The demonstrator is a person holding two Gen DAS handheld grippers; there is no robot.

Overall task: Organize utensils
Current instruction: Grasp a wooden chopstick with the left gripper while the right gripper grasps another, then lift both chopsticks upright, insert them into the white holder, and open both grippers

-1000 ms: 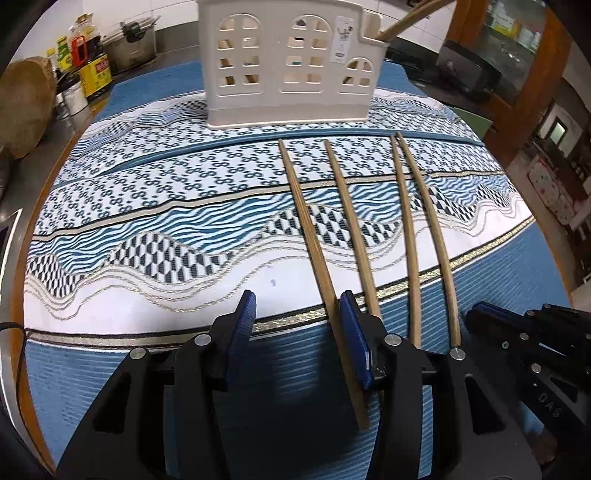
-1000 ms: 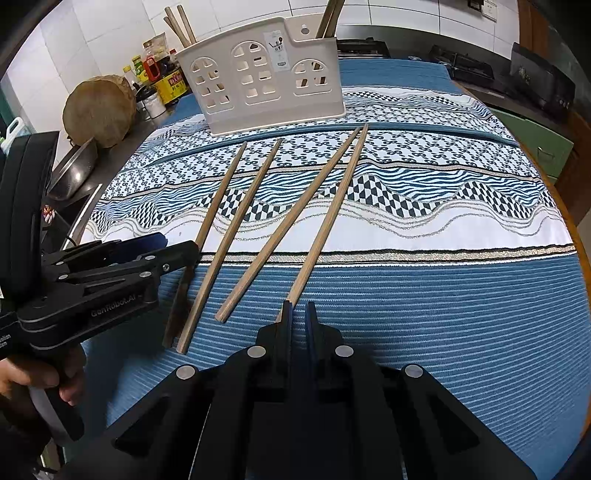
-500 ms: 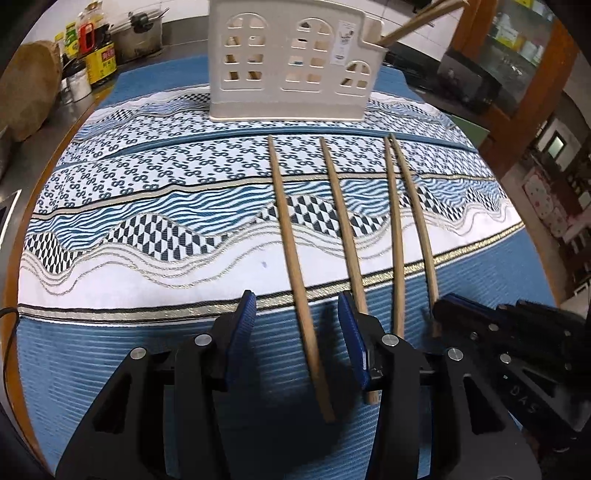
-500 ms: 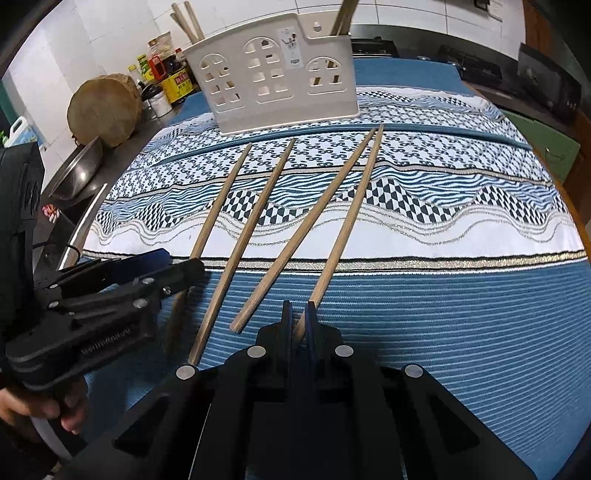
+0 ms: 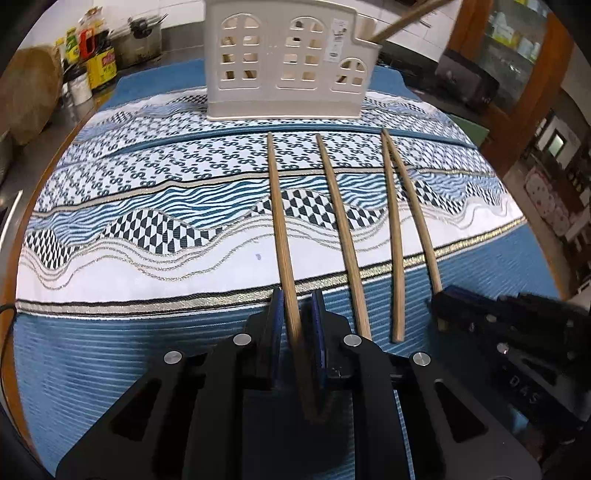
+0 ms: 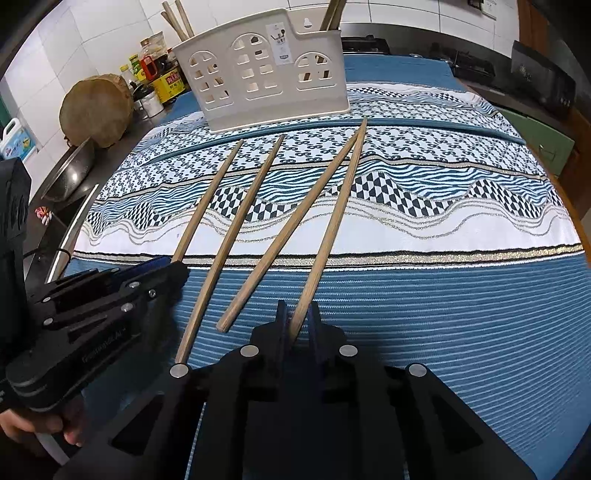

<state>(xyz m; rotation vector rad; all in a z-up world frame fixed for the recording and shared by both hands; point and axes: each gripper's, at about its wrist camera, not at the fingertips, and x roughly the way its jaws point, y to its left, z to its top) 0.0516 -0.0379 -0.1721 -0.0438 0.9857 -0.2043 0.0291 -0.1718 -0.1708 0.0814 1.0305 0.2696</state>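
Several wooden chopsticks lie side by side on the patterned blue cloth, tips pointing at a cream utensil holder (image 5: 284,59) at the far end, also in the right wrist view (image 6: 258,70). My left gripper (image 5: 297,306) is shut on the near end of the leftmost chopstick (image 5: 279,221). My right gripper (image 6: 298,314) is shut on the near end of the rightmost chopstick (image 6: 334,218). Two chopsticks (image 6: 236,225) (image 6: 295,225) lie loose between them. Each gripper shows in the other's view: the right one (image 5: 454,306) and the left one (image 6: 166,269).
The holder has chopsticks standing in it (image 6: 177,22). Bottles and tins (image 5: 92,55) and a round wooden block (image 6: 96,110) stand at the far left off the cloth. A metal bowl (image 6: 70,173) sits at the left. A cabinet (image 5: 517,74) is at the right.
My left gripper has shifted right and closed on the leftmost chopstick. My right gripper has moved forward so the rightmost chopstick's end sits between its fingers.
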